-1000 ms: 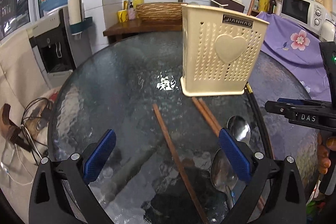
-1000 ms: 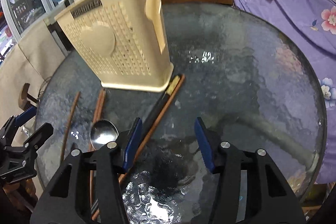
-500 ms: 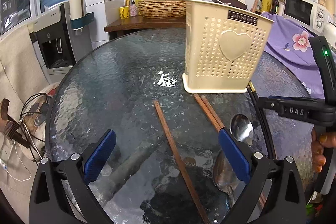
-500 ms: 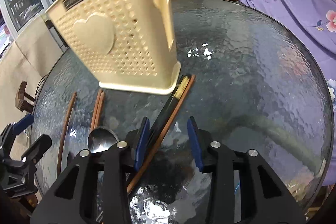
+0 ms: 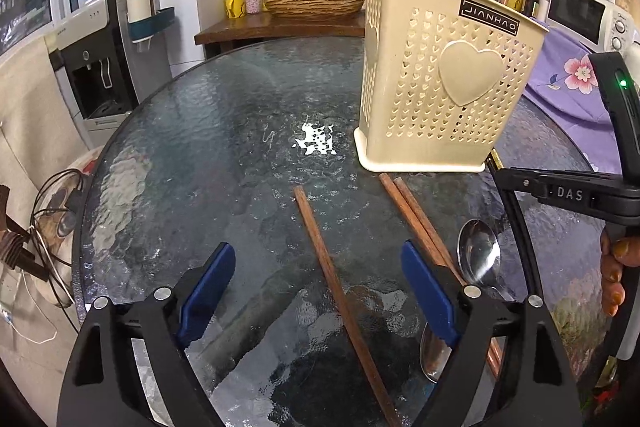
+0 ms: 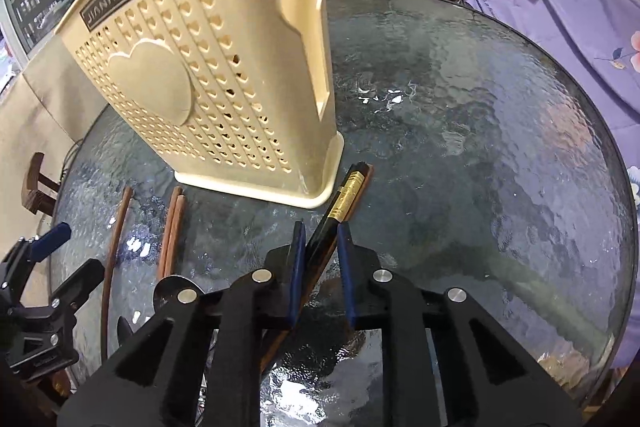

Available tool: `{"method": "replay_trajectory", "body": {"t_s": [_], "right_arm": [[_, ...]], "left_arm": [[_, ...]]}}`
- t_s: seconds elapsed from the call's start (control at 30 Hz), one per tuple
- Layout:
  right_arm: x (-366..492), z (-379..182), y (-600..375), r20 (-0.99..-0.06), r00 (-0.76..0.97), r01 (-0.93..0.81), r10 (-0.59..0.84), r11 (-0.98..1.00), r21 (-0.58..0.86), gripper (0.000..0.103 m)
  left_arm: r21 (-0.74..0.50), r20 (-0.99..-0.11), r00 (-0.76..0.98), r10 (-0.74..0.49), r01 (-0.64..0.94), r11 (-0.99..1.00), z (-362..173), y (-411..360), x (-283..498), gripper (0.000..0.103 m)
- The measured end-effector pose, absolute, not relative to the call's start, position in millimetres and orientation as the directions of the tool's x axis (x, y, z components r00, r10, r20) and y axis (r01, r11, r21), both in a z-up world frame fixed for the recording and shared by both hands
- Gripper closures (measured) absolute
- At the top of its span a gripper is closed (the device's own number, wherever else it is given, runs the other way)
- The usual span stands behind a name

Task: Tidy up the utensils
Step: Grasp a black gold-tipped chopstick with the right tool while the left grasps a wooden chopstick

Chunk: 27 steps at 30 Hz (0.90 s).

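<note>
Chopsticks with black shafts and a gold band (image 6: 347, 195) lie between the nearly closed blue pads (image 6: 298, 275) of the right gripper (image 6: 322, 267); whether the pads actually pinch them I cannot tell. Just ahead and to its left stands the cream utensil holder (image 6: 192, 79), upright on the glass table (image 6: 480, 167). The left gripper (image 5: 320, 291) hovers wide open, holding nothing, a single brown chopstick (image 5: 324, 259) running between its fingers, a brown pair (image 5: 416, 219) and a steel spoon (image 5: 478, 255) beside its right finger.
</note>
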State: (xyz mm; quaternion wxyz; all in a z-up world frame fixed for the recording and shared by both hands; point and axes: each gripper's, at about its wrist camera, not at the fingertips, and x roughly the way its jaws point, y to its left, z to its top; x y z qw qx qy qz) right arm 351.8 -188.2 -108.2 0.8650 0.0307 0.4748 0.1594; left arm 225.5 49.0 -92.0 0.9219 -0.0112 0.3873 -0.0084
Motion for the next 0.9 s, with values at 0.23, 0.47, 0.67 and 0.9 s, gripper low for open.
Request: {"method": "replay_trajectory", "body": {"t_s": [0.23,0.47,0.67,0.9], "right_arm": [[354,-110,-207,-0.797,0.477,-0.250,0.370,0.927,0.281,0.096],[359,-112,-208,-0.810,0.489,-0.247,0.324,0.942,0.227,0.095],[365,-113,-197,-0.819,0.499,-0.274,0.282,0.948,0.160,0.095],[362,-113,-196,-0.821,0.496,-0.274,0.281,0.948,0.159,0.095]], "left_arm": [[-0.037,-0.725,0.688,-0.037,0.014,0.999,-95,50,232,0.021],[-0.032,-0.733,0.679,-0.029,0.008,0.999,-97,50,237,0.021],[-0.026,-0.746,0.666,-0.021,0.002,1.000,-101,54,241,0.021],[-0.031,-0.778,0.628,-0.032,0.012,0.999,-107,53,257,0.043]]}}
